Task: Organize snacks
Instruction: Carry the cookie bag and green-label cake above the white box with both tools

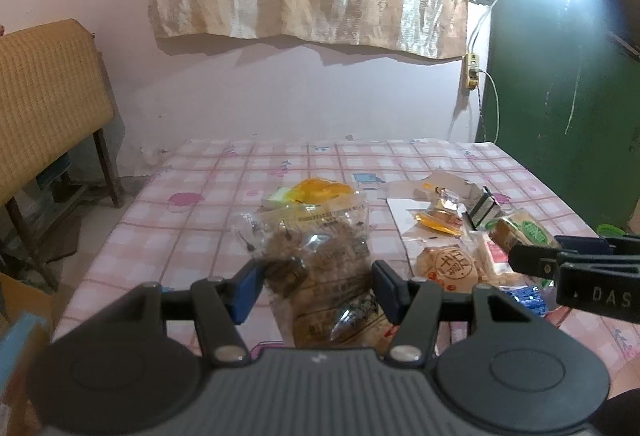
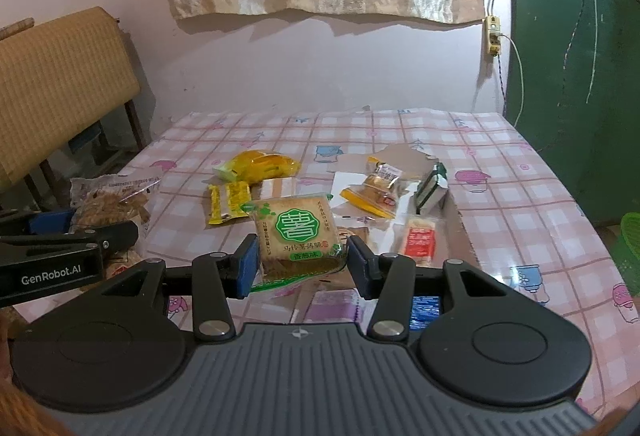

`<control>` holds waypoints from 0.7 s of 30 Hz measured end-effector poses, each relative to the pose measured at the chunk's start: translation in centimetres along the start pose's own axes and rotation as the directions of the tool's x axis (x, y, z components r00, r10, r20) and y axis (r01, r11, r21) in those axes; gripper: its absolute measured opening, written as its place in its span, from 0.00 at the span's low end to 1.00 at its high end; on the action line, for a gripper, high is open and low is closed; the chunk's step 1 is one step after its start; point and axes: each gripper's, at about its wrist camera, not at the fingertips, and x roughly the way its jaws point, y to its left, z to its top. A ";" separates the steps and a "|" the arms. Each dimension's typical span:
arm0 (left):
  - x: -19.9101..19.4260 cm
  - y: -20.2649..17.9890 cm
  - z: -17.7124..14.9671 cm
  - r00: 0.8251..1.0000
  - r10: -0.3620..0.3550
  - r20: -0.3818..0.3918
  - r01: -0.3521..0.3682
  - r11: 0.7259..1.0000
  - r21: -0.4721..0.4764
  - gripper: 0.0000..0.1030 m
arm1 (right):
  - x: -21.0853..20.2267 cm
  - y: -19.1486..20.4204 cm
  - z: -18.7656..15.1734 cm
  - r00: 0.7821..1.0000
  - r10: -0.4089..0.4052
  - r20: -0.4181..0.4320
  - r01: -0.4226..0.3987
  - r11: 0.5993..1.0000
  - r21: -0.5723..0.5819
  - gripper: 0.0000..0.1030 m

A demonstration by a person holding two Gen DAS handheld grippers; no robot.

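Pink checked tabletop [image 2: 500,171] carries scattered snacks. Centre frame, the right hand-held gripper [image 2: 302,264] pinches a green-labelled cracker pack [image 2: 298,236] by its side edges; the left hand-held gripper [image 1: 318,286] pinches a clear bag of brown snacks [image 1: 320,256]. Only the right view shows the yellow packets [image 2: 228,201] behind the bag.

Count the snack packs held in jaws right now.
2: a clear bag of brown snacks in the left gripper, and a square green-label biscuit pack in the right gripper. Others lie on the table.
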 end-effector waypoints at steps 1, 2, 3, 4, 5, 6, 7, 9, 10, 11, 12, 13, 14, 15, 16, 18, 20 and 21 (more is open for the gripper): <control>0.0 -0.2 0.1 1.000 -0.003 0.001 0.003 1.000 0.002 0.57 | -0.1 -0.1 0.0 1.000 -0.003 0.002 0.003 1.000 0.003 0.57; 0.0 -0.4 0.1 1.000 -0.006 0.002 0.006 1.000 0.004 0.57 | -0.3 -0.3 -0.1 1.000 -0.006 0.005 0.006 1.000 0.005 0.57; 0.0 -0.6 0.2 1.000 -0.009 0.004 0.009 1.000 0.006 0.57 | -0.4 -0.3 -0.1 1.000 -0.011 0.007 0.011 1.000 0.008 0.57; -0.1 -0.8 0.2 1.000 -0.011 0.005 0.011 1.000 0.009 0.57 | -0.5 -0.4 0.0 1.000 -0.014 0.009 0.014 1.000 0.011 0.57; -0.1 -1.0 0.2 1.000 -0.013 0.006 0.013 1.000 0.012 0.57 | -0.6 -0.5 0.0 1.000 -0.017 0.011 0.017 1.000 0.013 0.57; -0.1 -1.2 0.3 1.000 -0.016 0.006 0.016 1.000 0.014 0.57 | -0.7 -0.6 -0.1 1.000 -0.021 0.013 0.021 1.000 0.016 0.57; -0.1 -1.4 0.4 1.000 -0.022 0.007 0.022 1.000 0.017 0.57 | -0.8 -0.7 -0.1 1.000 -0.026 0.016 0.025 1.000 0.019 0.57; 0.0 -1.9 0.5 0.999 -0.033 0.007 0.033 0.999 0.021 0.57 | -0.9 -0.8 -0.1 0.999 -0.034 0.021 0.034 0.999 0.027 0.57; 0.0 -2.2 0.6 0.999 -0.037 0.008 0.037 0.999 0.025 0.57 | -1.0 -0.9 -0.1 0.999 -0.040 0.024 0.039 0.999 0.031 0.57; 0.1 -2.5 0.7 0.999 -0.042 0.010 0.042 0.999 0.028 0.57 | -1.2 -1.1 -0.1 0.999 -0.046 0.027 0.045 0.998 0.034 0.57; 0.1 -2.8 0.7 0.999 -0.048 0.011 0.047 0.998 0.030 0.57 | -1.3 -1.2 -0.1 0.998 -0.051 0.029 0.050 0.998 0.037 0.57; 0.2 -3.0 0.9 0.999 -0.053 0.011 0.052 0.998 0.034 0.57 | -1.4 -1.3 0.0 0.998 -0.058 0.032 0.057 0.998 0.041 0.57; 0.4 -3.3 1.0 0.998 -0.058 0.011 0.057 0.998 0.037 0.57 | -1.5 -1.5 0.0 0.997 -0.064 0.035 0.063 0.997 0.046 0.57; 0.4 -3.6 1.1 0.998 -0.064 0.011 0.064 0.997 0.038 0.57 | -1.6 -1.6 0.0 0.997 -0.071 0.037 0.069 0.996 0.052 0.57; 0.5 -3.9 1.2 0.997 -0.071 0.012 0.071 0.997 0.039 0.57 | -1.7 -1.9 0.1 0.996 -0.076 0.040 0.074 0.996 0.057 0.57; 0.6 -4.5 1.5 0.997 -0.081 0.015 0.080 0.996 0.049 0.57 | -1.9 -2.2 0.1 0.995 -0.089 0.044 0.086 0.994 0.063 0.57; 0.8 -5.0 1.7 0.996 -0.093 0.016 0.092 0.994 0.053 0.57 | -2.1 -2.5 0.1 0.994 -0.100 0.048 0.096 0.993 0.071 0.57; 0.8 -5.2 1.8 0.995 -0.097 0.018 0.096 0.994 0.054 0.57 | -2.2 -2.6 0.0 0.993 -0.104 0.049 0.100 0.992 0.076 0.57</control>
